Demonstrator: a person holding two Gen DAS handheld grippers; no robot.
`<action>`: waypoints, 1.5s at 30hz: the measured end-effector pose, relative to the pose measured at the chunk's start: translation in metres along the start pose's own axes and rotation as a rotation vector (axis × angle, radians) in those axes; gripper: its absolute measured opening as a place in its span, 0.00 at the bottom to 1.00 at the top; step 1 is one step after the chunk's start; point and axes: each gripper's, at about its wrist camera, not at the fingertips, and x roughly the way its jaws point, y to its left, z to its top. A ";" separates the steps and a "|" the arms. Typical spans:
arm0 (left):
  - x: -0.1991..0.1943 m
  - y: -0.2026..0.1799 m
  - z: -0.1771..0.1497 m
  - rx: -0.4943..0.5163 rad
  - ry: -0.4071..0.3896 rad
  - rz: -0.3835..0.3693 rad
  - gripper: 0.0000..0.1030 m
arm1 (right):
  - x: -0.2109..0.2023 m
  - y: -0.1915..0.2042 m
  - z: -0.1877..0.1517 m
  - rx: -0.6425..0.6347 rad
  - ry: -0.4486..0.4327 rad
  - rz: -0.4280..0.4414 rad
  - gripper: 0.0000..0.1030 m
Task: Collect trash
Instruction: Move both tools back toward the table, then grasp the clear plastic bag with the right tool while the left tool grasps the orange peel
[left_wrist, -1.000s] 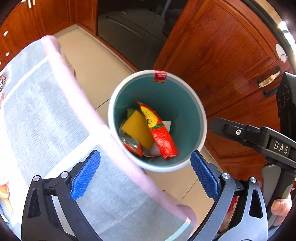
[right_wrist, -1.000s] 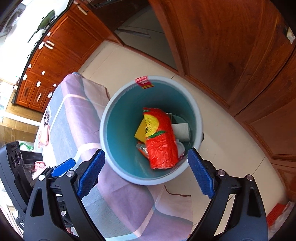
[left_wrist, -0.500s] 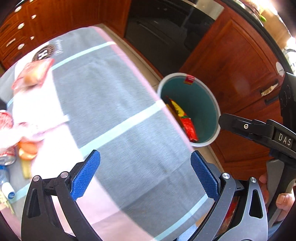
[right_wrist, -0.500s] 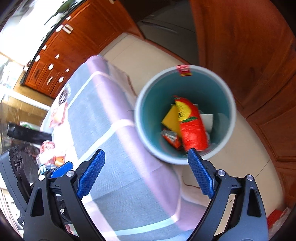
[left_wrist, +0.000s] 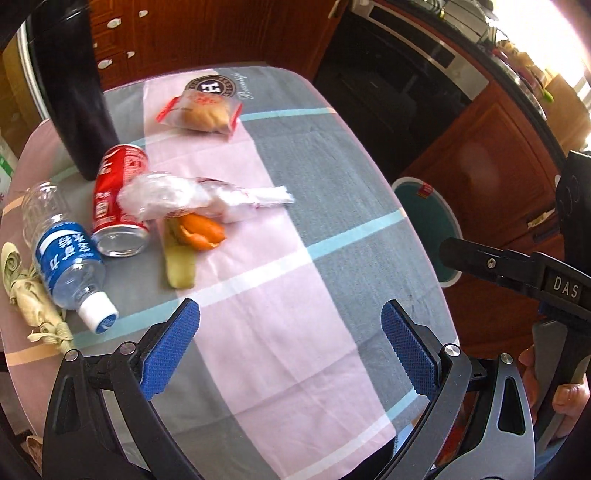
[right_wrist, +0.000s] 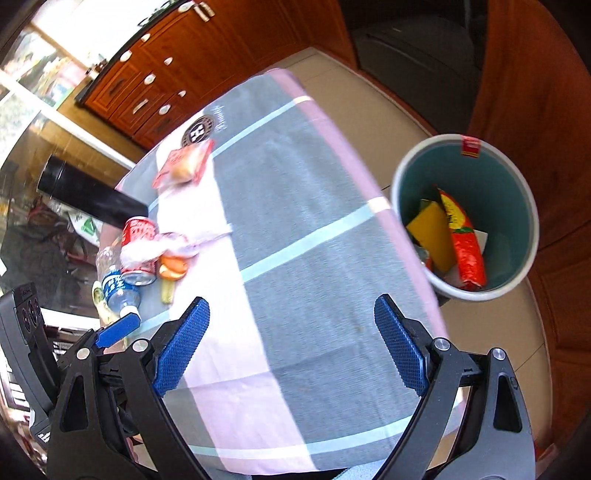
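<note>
A: Where's the trash, taking the cola can (left_wrist: 120, 201) as marker?

B: Left of it a water bottle (left_wrist: 64, 254); right of it a plastic wrapper (left_wrist: 199, 197), peel (left_wrist: 201, 232), then the bin (right_wrist: 467, 218) beyond the surface (left_wrist: 295, 258).

A: The tongs?

B: Left tongs (left_wrist: 290, 349) and right tongs (right_wrist: 291, 345) both spread wide, empty. Pick one piece, close squarely on it.

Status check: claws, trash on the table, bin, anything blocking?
Left claw open, empty; right claw open, empty. Can, bottle, white wrapper, peels on table; bin part-filled beside it. Nothing in the way.
</note>
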 end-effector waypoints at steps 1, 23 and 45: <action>-0.004 0.008 -0.002 -0.013 -0.007 0.001 0.96 | 0.002 0.008 -0.001 -0.014 0.004 -0.001 0.84; -0.044 0.145 -0.019 -0.170 -0.084 0.074 0.96 | 0.069 0.147 0.004 -0.297 0.088 -0.031 0.84; -0.021 0.151 0.021 -0.112 -0.069 0.086 0.96 | 0.161 0.172 0.055 -0.394 0.146 -0.002 0.24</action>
